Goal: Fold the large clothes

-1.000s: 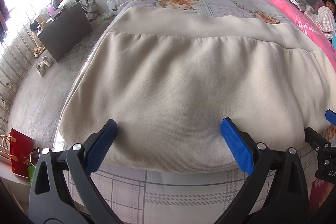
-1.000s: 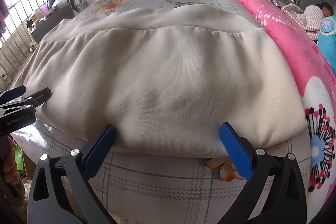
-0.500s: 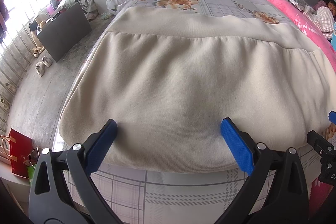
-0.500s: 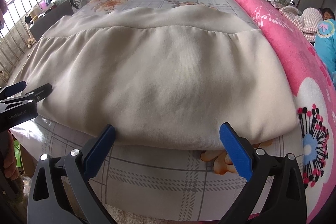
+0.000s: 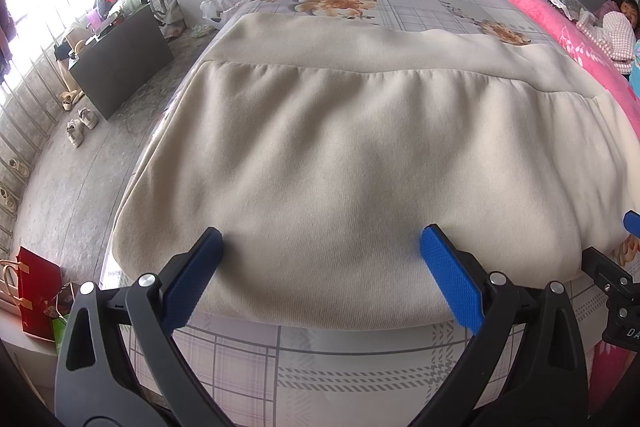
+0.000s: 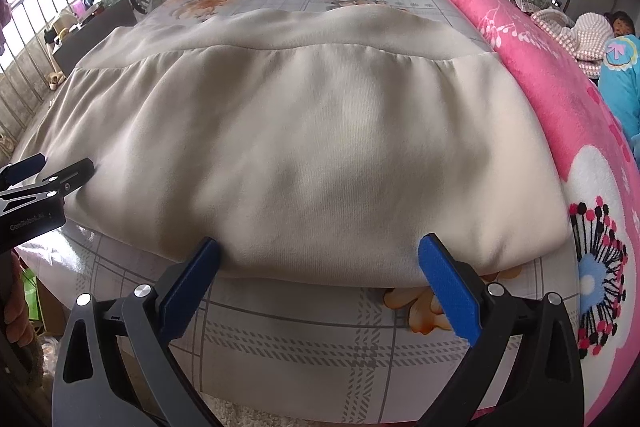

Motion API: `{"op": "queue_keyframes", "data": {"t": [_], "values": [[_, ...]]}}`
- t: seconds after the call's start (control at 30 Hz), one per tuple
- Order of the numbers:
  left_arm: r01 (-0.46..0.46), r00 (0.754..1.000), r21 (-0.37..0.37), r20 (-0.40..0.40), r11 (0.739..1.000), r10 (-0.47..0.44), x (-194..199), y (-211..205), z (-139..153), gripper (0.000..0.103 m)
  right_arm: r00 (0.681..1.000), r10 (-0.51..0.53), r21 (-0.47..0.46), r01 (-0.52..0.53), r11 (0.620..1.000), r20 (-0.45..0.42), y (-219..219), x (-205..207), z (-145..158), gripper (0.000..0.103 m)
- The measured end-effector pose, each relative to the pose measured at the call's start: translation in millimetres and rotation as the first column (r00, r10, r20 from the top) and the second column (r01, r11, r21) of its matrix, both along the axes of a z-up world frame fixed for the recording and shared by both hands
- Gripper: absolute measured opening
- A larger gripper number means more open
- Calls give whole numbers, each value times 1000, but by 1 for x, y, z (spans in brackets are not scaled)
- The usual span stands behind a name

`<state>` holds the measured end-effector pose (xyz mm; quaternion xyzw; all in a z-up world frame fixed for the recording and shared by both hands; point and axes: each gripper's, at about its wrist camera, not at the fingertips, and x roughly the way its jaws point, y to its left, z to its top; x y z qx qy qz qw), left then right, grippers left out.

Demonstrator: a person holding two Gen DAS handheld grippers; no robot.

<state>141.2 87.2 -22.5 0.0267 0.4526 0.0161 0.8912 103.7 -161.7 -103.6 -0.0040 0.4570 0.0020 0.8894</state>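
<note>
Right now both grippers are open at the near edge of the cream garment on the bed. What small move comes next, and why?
Probably ease both forward and close on the near folded edge. The left gripper and right gripper are open with nothing between the fingers, and the cream garment lies flat on the bed sheet, its edge just at the fingertips, so a grip seems needed before another fold.

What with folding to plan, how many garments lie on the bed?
1: the cream garment lies spread flat on the bed, before the open left gripper and right gripper. Anything beneath it would be hidden.
</note>
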Motion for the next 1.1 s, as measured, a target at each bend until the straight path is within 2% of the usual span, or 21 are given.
{"op": "queue_keyframes", "data": {"t": [0.23, 0.37, 0.5, 0.57, 0.63, 0.73, 0.93, 1.1], "values": [[5, 1000, -4, 5, 1000, -5, 0, -1, 0, 96, 1000, 0, 1, 0, 1000, 1, 0, 0, -1, 97], [12, 1000, -36, 7, 999, -12, -1, 4, 0, 96, 1000, 1, 6, -1, 1000, 4, -1, -1, 0, 97], [31, 999, -31, 36, 999, -30, -5, 6, 1, 96, 1000, -1, 21, 1, 1000, 14, -2, -6, 3, 97], [15, 999, -27, 37, 1000, -14, -9, 7, 5, 96, 1000, 3, 31, -4, 1000, 18, -2, -10, 5, 97], [-4, 998, -40, 68, 999, 7, -20, 8, 16, 96, 1000, 7, 32, -8, 999, 27, -1, -17, 8, 97], [-35, 993, -13, 113, 999, 36, -41, 6, 31, 96, 999, 14, 43, -15, 999, 29, 0, -29, 12, 97], [-41, 997, -18, 58, 999, 42, -70, -7, 36, 96, 1000, 20, 51, -20, 999, 1, 4, -51, 13, 97], [-45, 999, -63, 14, 997, 46, -79, -9, 32, 96, 1000, 11, 53, -11, 999, -5, 2, -61, 13, 97]]}}
